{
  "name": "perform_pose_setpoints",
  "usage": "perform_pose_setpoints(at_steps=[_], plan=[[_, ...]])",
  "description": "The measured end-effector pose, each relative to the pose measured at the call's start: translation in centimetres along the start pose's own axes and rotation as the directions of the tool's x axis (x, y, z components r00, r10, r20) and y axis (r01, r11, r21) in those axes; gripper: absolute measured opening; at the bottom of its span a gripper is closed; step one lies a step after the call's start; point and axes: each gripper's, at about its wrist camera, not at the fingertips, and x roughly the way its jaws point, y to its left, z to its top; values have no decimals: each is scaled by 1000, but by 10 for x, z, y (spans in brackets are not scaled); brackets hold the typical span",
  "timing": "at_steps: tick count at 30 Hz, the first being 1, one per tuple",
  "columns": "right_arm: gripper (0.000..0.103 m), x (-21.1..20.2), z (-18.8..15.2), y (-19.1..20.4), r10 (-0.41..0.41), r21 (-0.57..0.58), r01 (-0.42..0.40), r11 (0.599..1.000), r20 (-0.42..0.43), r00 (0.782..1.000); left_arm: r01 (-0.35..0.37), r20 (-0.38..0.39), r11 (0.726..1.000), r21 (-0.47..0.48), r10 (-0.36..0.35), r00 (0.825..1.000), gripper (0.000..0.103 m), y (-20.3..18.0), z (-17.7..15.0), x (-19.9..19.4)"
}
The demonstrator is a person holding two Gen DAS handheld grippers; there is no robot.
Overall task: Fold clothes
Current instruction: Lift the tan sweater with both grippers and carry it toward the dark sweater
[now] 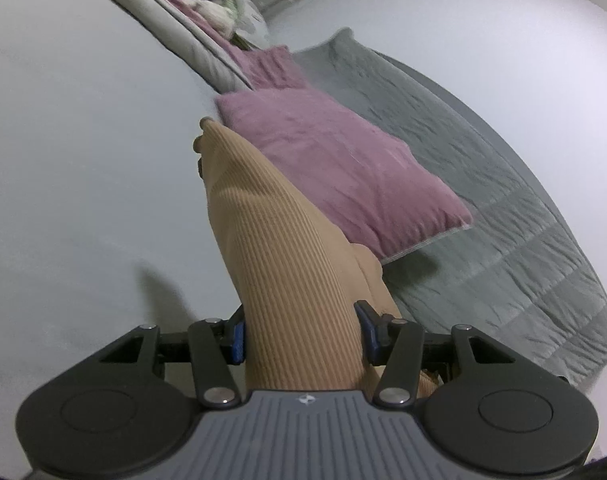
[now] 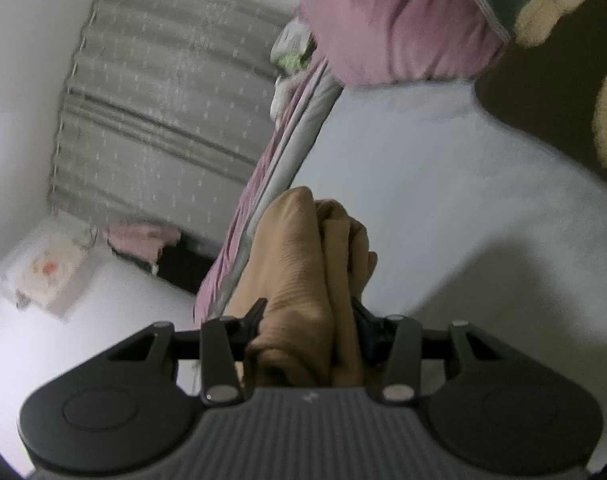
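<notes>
Filling gap between both grippers' fingers [image 1: 369, 326]: bunched tan ribbed garment [image 1: 271, 248], clamped.

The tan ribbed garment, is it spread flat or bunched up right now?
Bunched, not flat: the tan ribbed garment sits gathered between the left gripper pads and wadded in thick folds in the right gripper.

Tan ribbed garment [image 1: 279, 248], mauve-pink pillow [image 1: 335, 164], grey-green quilted blanket [image 1: 483, 184], pale bed sheet [image 1: 71, 140], grey curtain [image 2: 159, 112] with light speckled stripes.
</notes>
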Motion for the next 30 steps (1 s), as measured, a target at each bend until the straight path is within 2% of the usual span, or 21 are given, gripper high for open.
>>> perform_pose_setpoints(at_steps=[6,13,18,22,25,30], plan=[[38,-47,34,-22,16,48,-22,999,124,992,69,-56,997,14,-69,996,49,-38,-16,44],[37,-90,72,-53,40,116,-72,991,258,965,134,-95,991,-8,-134,986,49,-65,-37,86],[37,-112,88,-74,33,140,-81,987,314,949,170,-116,985,-23,-171,978,48,-83,-42,110],[37,-123,92,-87,34,174,-102,979,356,934,167,-121,986,24,-163,979,48,-102,-38,106],[37,-122,95,-87,48,171,-115,978,354,934,134,-113,990,45,-129,985,48,-102,-34,87],[37,-106,80,-72,59,127,-94,987,251,966,44,-84,999,0,-44,996,48,-70,-25,49]])
